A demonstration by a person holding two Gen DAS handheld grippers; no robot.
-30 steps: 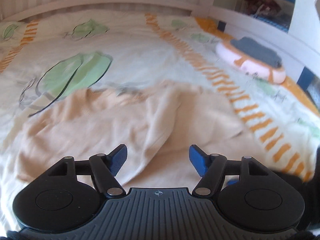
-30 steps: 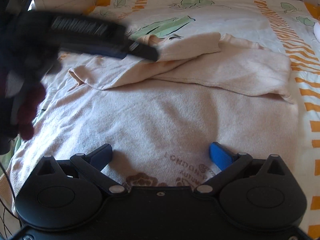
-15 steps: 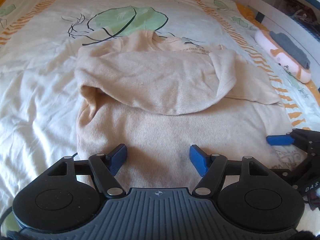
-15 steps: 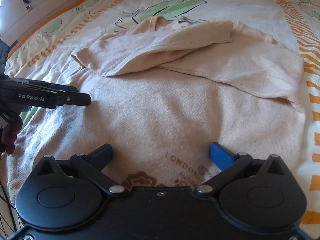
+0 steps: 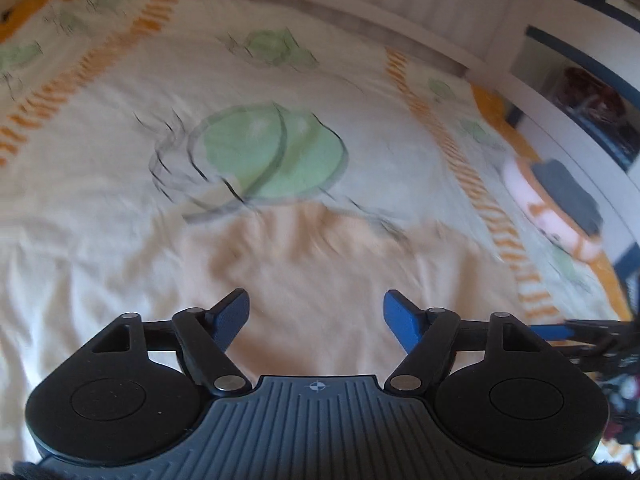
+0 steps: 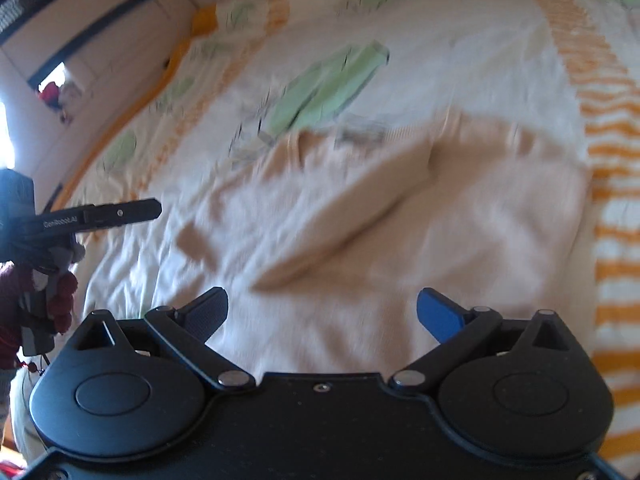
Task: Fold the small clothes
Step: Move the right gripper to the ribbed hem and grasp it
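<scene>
A beige sweater (image 6: 400, 216) lies flat on the bed, its sleeves folded across the chest; it also shows blurred in the left wrist view (image 5: 320, 256). My left gripper (image 5: 316, 314) is open and empty, over the sweater's near part. My right gripper (image 6: 322, 312) is open and empty, over the sweater's lower body. The left gripper's fingers also show at the left of the right wrist view (image 6: 120, 214), and the right gripper's fingers at the right edge of the left wrist view (image 5: 560, 330). Both now frames are motion-blurred.
The bedspread (image 5: 260, 80) is white with green leaf prints and orange stripes. A pink cushion with a grey cloth on it (image 5: 560, 200) lies at the bed's right edge. White shelving (image 5: 580, 92) stands beyond it, and a cupboard wall (image 6: 92, 40) at the left.
Both grippers have moved forward over the sweater and tilted up, so more of the bed's far end shows. Both stay open and empty. The sweater has not moved.
</scene>
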